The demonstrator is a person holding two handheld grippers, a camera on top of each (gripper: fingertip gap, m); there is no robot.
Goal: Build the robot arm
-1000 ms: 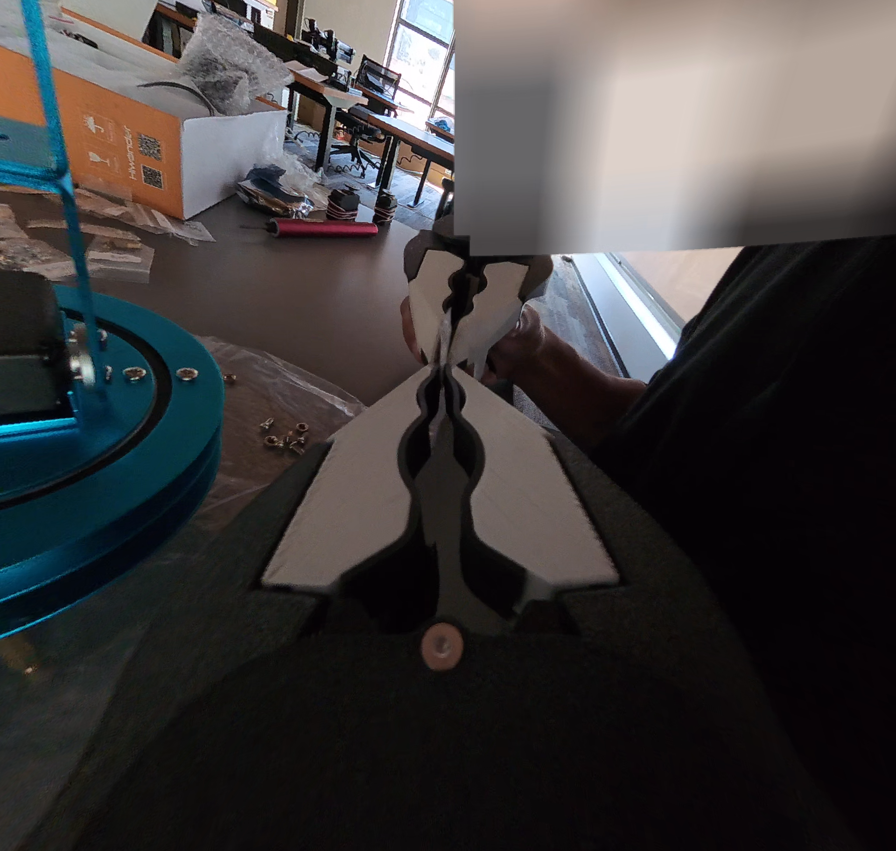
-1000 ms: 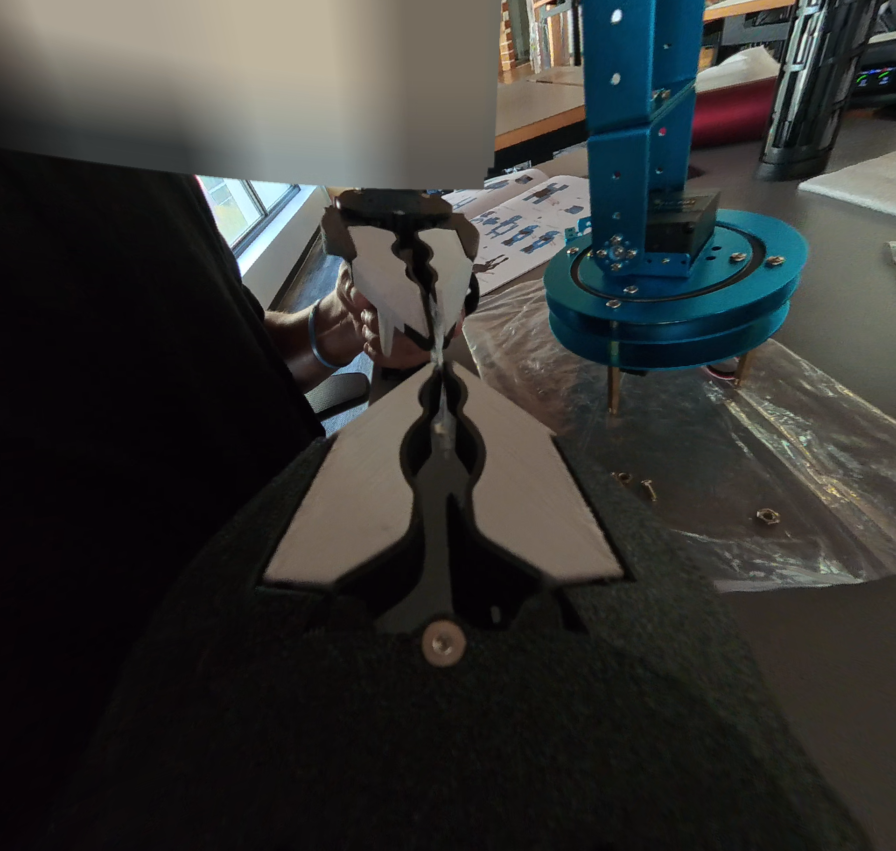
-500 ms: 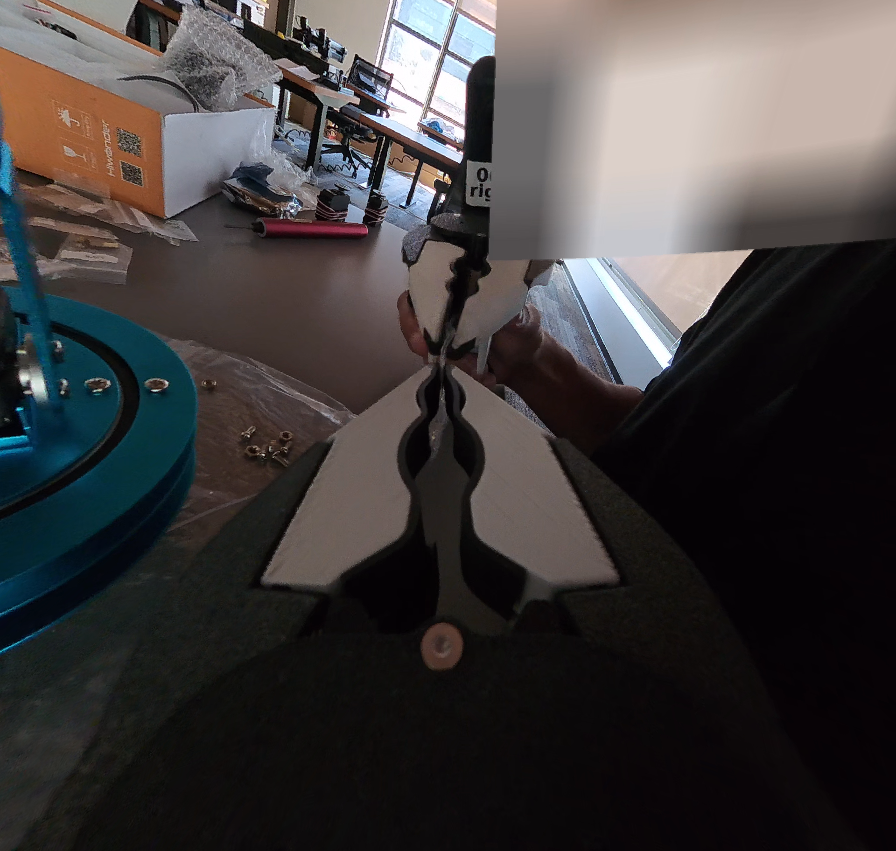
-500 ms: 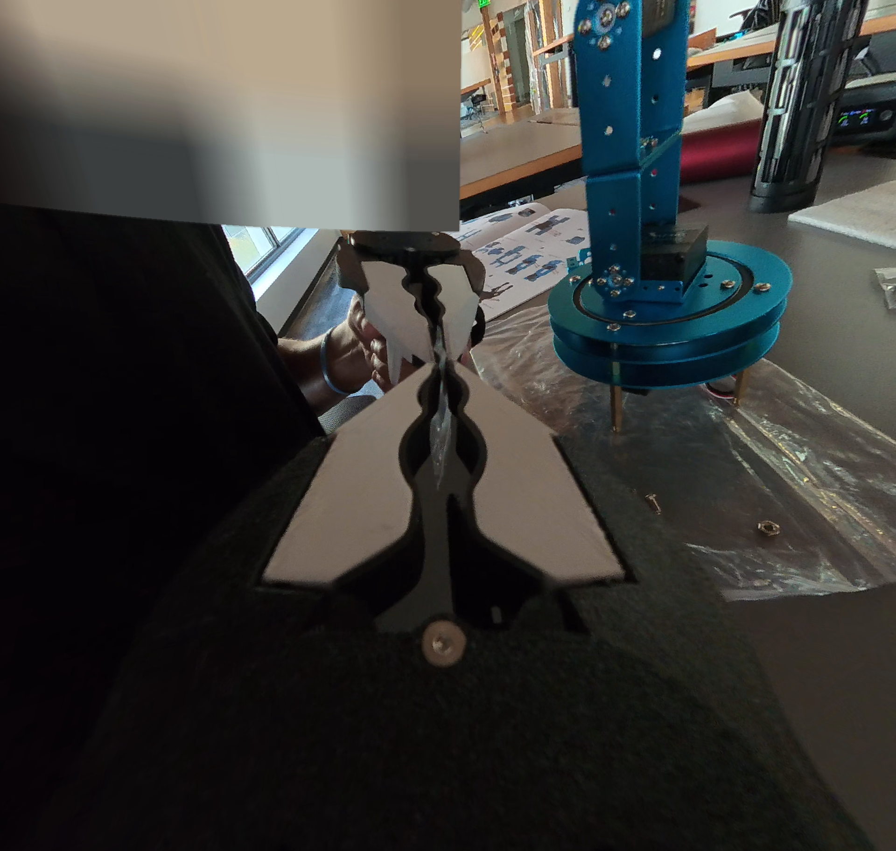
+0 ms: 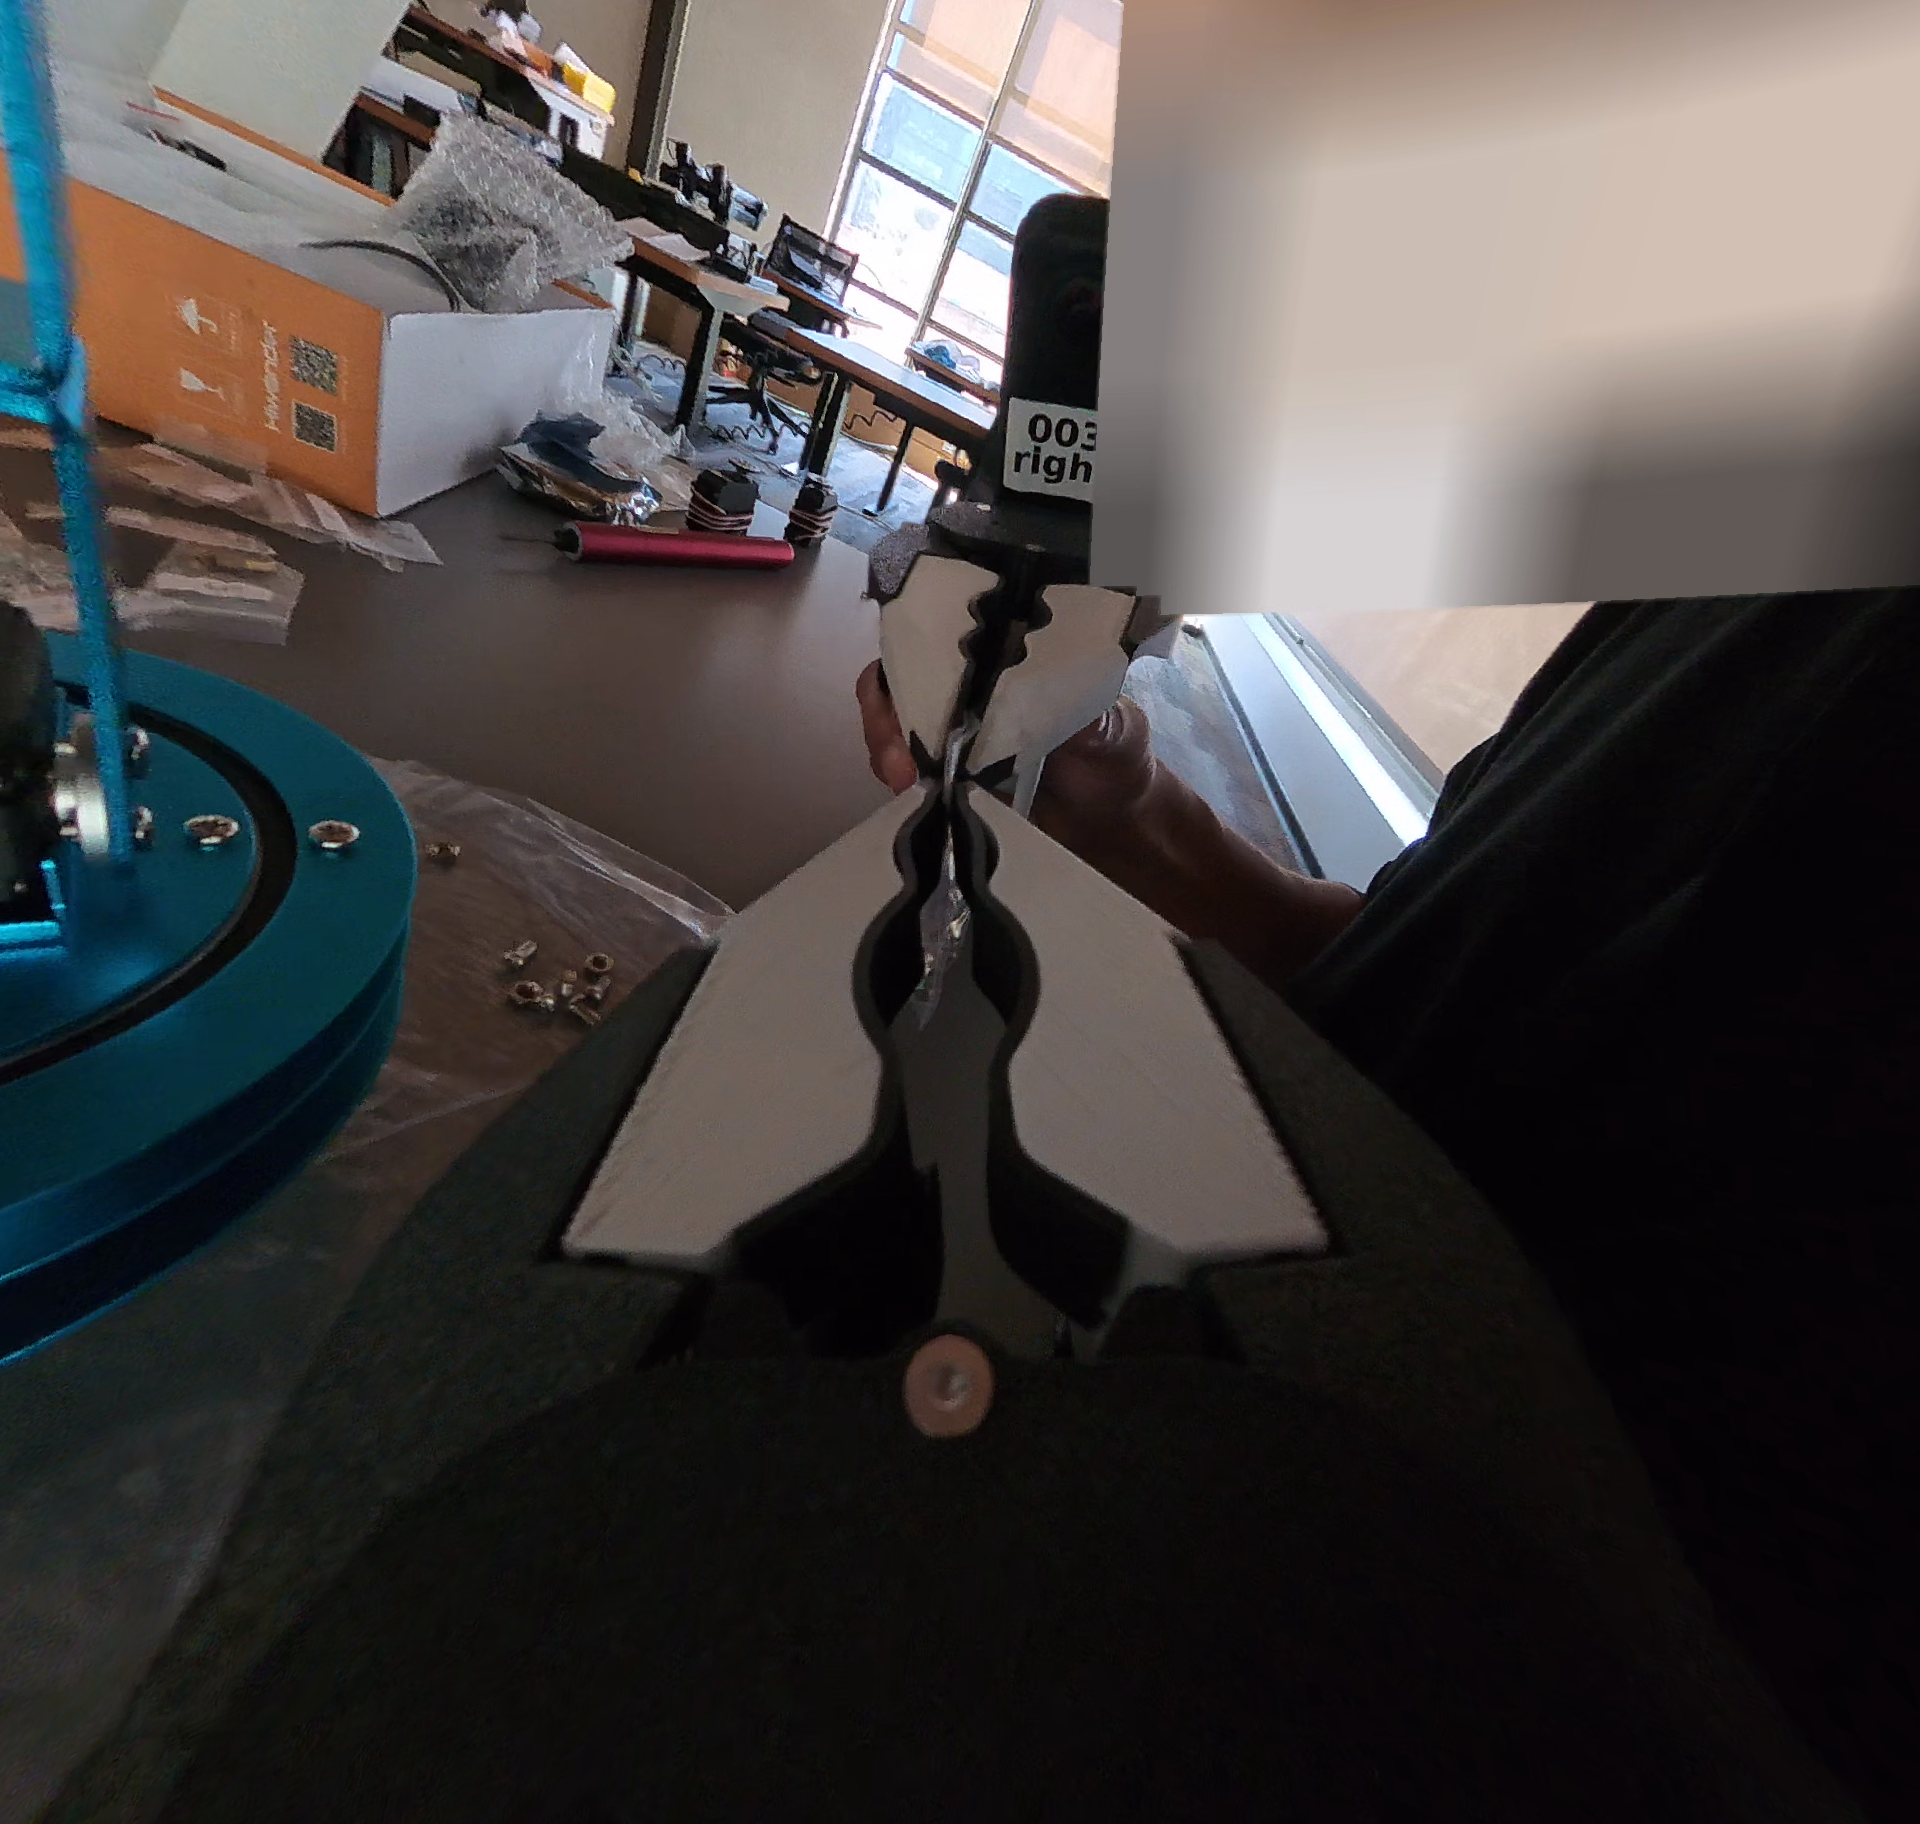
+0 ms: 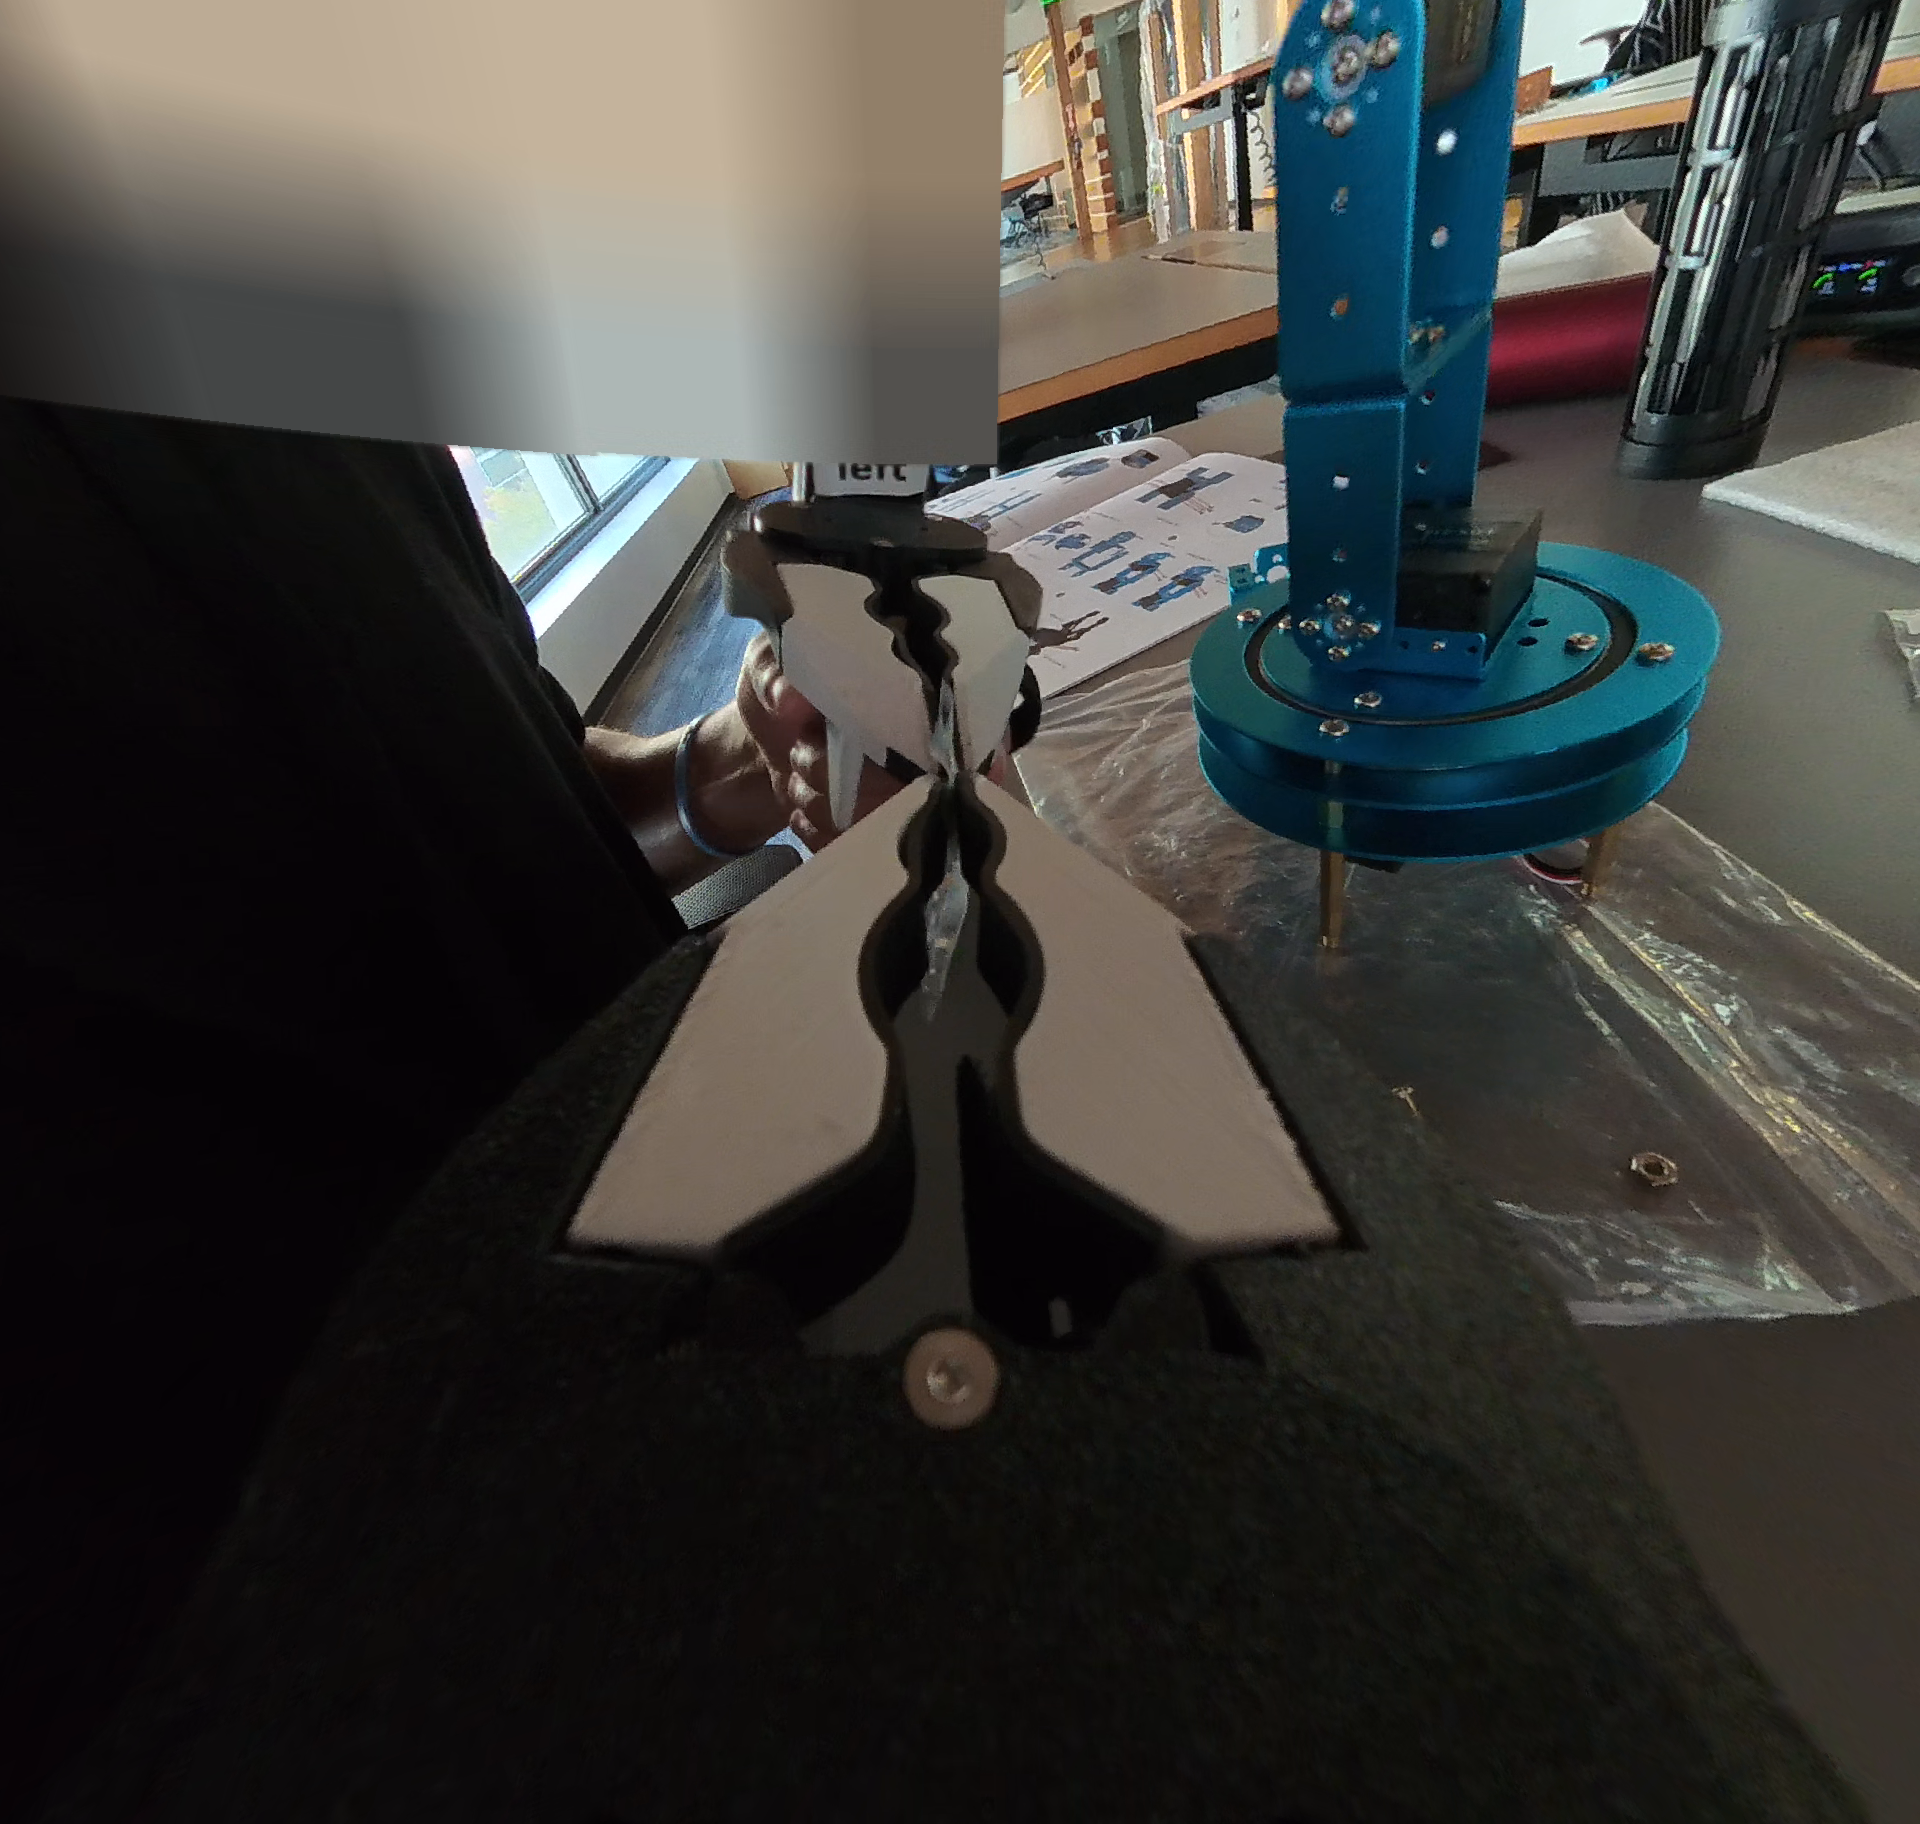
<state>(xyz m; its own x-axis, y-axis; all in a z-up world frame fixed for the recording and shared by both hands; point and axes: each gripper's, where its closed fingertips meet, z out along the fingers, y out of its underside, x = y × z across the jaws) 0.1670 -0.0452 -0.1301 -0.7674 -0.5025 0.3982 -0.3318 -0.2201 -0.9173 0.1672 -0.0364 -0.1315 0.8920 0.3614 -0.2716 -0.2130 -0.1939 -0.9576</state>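
My left gripper point(image 5: 951, 810) and my right gripper point(image 6: 945, 795) point at each other, tip to tip, above the table's near edge. Both are shut on the same small clear plastic packet, a crumpled strip seen between the left jaws point(image 5: 940, 933) and between the right jaws point(image 6: 948, 917). The right gripper shows opposite in the left wrist view point(image 5: 966, 735), held by a hand. The left gripper shows opposite in the right wrist view point(image 6: 940, 725), also held by a hand. What is inside the packet is too small to tell.
A blue round base point(image 6: 1455, 714) with an upright blue arm point(image 6: 1371, 320) stands on a clear plastic sheet point(image 6: 1558, 1047). Loose screws and nuts point(image 5: 551, 985) lie beside it. An orange-and-white box point(image 5: 260, 361), a red cylinder point(image 5: 675, 550), an open booklet point(image 6: 1122, 548) and a black perforated cylinder point(image 6: 1756, 216) lie farther off. Left and right tips are no more than a few centimetres apart.
Both grippers stay shut on the packet, tip to tip. Both views have tilted up a little, and the blue base has slid slightly left in the left wrist view.
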